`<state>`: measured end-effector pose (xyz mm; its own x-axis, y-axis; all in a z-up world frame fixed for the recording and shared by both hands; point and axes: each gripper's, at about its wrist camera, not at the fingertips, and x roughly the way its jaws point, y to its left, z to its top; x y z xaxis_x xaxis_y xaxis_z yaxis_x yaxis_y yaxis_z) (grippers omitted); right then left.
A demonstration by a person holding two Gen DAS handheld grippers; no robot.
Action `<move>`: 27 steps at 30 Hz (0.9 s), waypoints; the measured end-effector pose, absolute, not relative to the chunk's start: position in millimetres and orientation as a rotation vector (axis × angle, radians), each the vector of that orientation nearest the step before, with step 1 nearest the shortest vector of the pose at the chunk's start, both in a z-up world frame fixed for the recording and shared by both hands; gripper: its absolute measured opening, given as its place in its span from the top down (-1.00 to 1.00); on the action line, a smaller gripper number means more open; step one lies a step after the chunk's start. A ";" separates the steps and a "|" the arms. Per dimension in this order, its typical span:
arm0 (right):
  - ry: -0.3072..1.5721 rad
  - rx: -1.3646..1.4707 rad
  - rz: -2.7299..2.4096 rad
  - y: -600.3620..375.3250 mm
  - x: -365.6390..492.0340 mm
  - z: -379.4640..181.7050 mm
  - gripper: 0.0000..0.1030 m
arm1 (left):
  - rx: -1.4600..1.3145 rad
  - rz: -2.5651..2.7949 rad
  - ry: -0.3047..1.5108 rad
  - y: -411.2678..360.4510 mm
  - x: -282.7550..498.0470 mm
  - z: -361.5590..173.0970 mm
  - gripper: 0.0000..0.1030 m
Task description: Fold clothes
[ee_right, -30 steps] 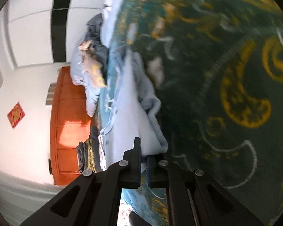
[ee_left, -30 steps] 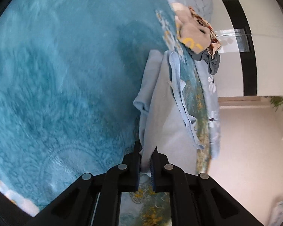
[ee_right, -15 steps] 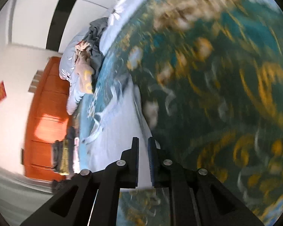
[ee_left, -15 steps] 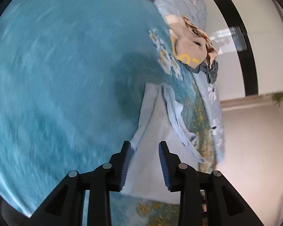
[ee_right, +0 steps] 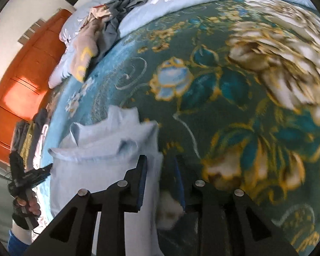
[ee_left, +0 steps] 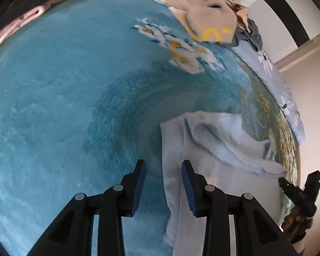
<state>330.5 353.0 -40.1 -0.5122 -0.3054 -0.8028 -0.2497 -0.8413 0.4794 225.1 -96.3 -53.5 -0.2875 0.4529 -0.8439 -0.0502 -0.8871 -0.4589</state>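
Light-blue garment (ee_left: 219,170) flat on teal blanket (ee_left: 64,98)

1. Bed blanket (ee_left: 64,89), teal with flowers, carries everything.
2. Pale blue garment (ee_left: 213,149) lies near, partly folded.
3. Clothes heap (ee_left: 209,21) sits at the far edge.
4. More clothes (ee_right: 29,136) lie far left.

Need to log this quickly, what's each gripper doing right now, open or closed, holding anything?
Left gripper: open, holding nothing, over the edge of the light blue garment.
Right gripper: open, holding nothing, at the garment's other edge.
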 end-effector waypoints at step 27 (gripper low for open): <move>-0.891 1.372 -2.510 341.5 273.4 -34.0 0.86 | -1.466 2.199 -0.553 -70.6 182.3 -46.5 0.84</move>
<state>273.4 341.5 -34.0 -0.5724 -0.3925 -0.7199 -0.1494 -0.8134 0.5622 182.3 -70.6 -46.5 -0.3427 0.5596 -0.7546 -0.1358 -0.8243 -0.5497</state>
